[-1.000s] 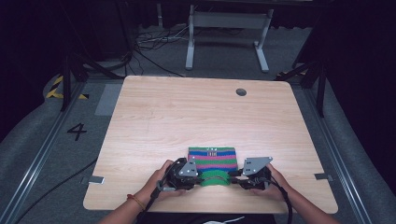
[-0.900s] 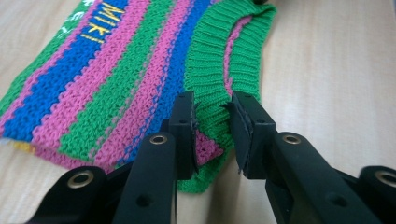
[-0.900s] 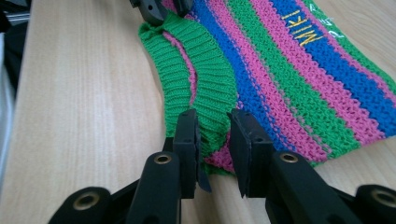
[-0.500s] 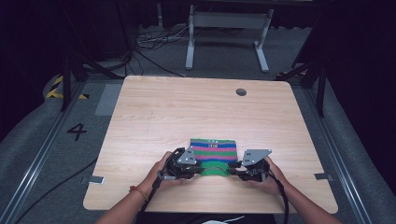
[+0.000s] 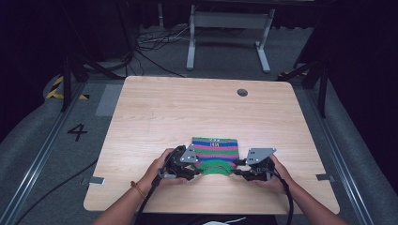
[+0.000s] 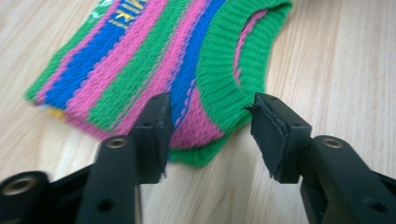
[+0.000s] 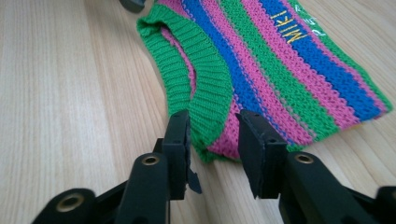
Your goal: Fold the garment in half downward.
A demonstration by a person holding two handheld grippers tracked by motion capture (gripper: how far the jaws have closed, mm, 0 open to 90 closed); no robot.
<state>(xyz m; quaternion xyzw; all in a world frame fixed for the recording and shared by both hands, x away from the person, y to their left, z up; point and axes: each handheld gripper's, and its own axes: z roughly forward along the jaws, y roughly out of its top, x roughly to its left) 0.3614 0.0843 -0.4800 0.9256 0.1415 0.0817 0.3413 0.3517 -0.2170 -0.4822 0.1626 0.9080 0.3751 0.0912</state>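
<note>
The left gripper point(image 5: 196, 169) sits at the near left corner of a small striped knitted sweater point(image 5: 217, 149) that lies flat on the table point(image 5: 178, 108), near its front edge. In the left gripper view its fingers point(image 6: 156, 135) stand wide apart on either side of the sweater's point(image 6: 154, 60) shoulder corner, the left one over the knit, the right one off it; they grip nothing.

Moving right, the green ribbed collar point(image 5: 215, 168) faces the person and arches up slightly between the two tools.

The right gripper point(image 5: 240, 170) is at the near right corner. Its fingers point(image 7: 180, 140) are about half open, straddling the sweater's point(image 7: 280, 70) shoulder corner where the collar point(image 7: 196, 79) ends, but not pinching it as far as I can tell.

I judge the work to be at an early stage: both tools are lined up on the two shoulders, yet no grasp is made. Closing on the knit, and whatever lift or fold follows, is still left.

No containers stand on the table.
</note>
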